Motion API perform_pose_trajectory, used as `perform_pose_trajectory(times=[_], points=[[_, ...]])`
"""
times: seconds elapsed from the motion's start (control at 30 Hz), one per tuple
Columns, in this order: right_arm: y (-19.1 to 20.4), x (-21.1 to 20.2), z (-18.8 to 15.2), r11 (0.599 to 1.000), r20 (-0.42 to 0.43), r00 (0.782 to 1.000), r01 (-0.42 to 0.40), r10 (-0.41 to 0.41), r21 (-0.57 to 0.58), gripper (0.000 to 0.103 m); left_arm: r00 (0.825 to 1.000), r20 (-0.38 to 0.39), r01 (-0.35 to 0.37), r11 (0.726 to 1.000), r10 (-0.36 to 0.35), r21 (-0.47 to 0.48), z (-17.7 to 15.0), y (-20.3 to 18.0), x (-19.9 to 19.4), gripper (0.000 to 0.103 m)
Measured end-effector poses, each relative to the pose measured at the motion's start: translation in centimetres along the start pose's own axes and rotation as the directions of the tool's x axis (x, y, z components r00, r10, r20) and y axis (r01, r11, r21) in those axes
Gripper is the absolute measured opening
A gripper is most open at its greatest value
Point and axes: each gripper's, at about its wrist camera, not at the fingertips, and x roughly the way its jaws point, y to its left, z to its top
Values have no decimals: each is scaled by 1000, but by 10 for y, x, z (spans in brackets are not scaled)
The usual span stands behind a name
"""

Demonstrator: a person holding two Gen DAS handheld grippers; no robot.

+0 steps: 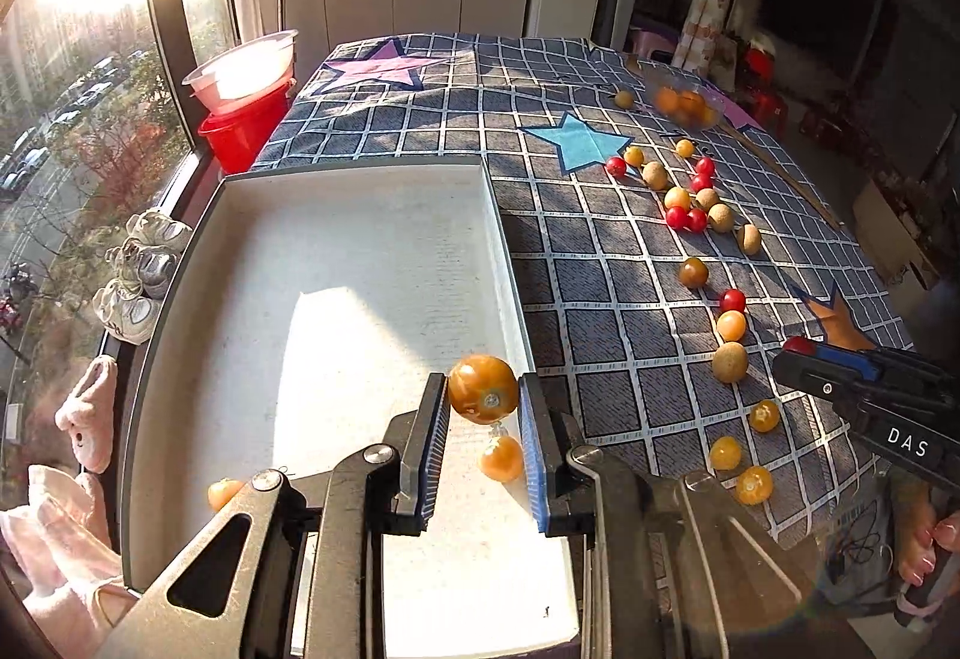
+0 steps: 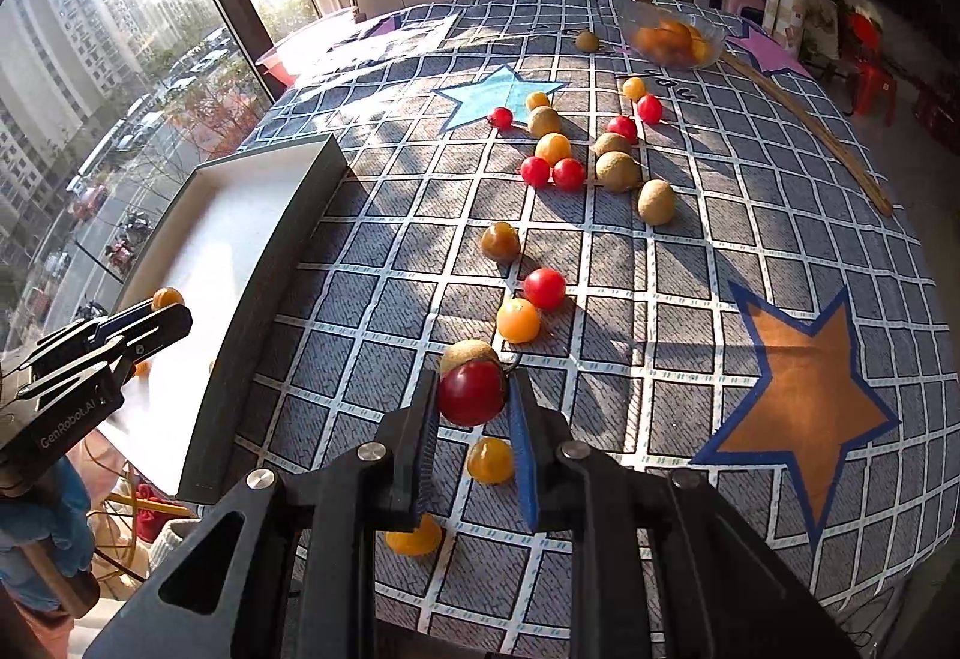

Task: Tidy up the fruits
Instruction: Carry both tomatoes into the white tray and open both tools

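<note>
Orange fruit half hidden behind left gripper

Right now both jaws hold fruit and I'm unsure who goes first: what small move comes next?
Probably open the left gripper: its orange tomato hangs over the white box, where two orange fruits lie. The right gripper holds its red tomato above the tablecloth.

woven cloth tablecloth, glossy red tomato, matt tray
</note>
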Motion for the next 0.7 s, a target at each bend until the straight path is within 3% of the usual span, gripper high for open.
perform_pose_trajectory(times=[0.37, 0.7], points=[[82, 17, 17, 988, -33, 996, -90, 87, -126, 24, 997, -29, -68, 995, 66, -77, -24, 51, 7, 25], [139, 56, 31, 966, -114, 982, -170, 150, -197, 24, 994, -81, -85, 993, 78, -87, -41, 64, 20, 25]])
